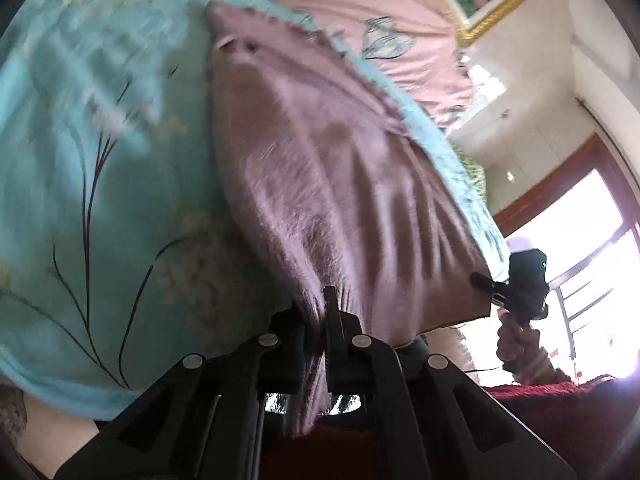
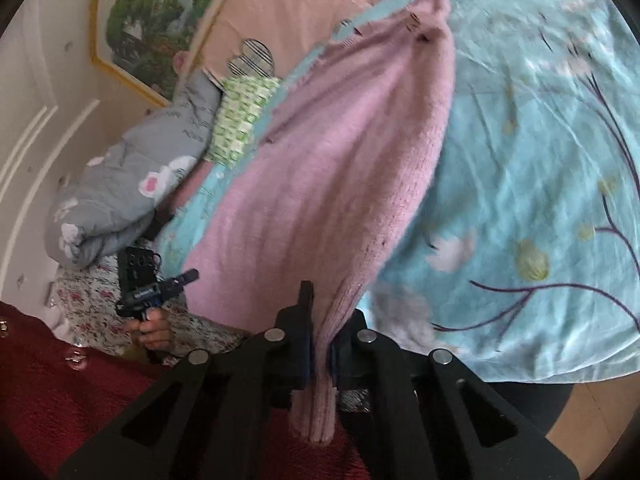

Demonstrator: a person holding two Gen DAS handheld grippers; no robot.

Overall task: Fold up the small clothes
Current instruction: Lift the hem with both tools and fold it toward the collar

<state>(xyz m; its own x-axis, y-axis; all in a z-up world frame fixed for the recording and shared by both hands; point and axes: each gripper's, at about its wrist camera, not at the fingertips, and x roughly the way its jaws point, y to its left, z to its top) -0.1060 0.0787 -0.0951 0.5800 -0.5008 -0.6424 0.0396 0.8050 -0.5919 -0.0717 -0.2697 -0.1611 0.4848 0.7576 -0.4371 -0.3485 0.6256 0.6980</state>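
Observation:
A pink knitted garment point(image 1: 340, 184) hangs stretched between my two grippers above a bed, its far end resting on the light blue flowered bedspread point(image 1: 88, 184). My left gripper point(image 1: 318, 320) is shut on one corner of it. My right gripper point(image 2: 322, 328) is shut on the other corner; the garment point(image 2: 320, 184) shows there too. The right gripper point(image 1: 486, 282) appears in the left wrist view at the cloth's right corner, held by a hand. The left gripper point(image 2: 188, 276) appears in the right wrist view, low left.
The bedspread point(image 2: 540, 160) covers the bed. A rolled grey quilt point(image 2: 132, 188) and a green patterned pillow point(image 2: 240, 120) lie at the bed's far side. A pink headboard sheet point(image 1: 360, 12), a framed picture point(image 2: 148, 20) and a bright window point(image 1: 592, 272) stand beyond. Dark red cloth point(image 2: 52, 380) lies below.

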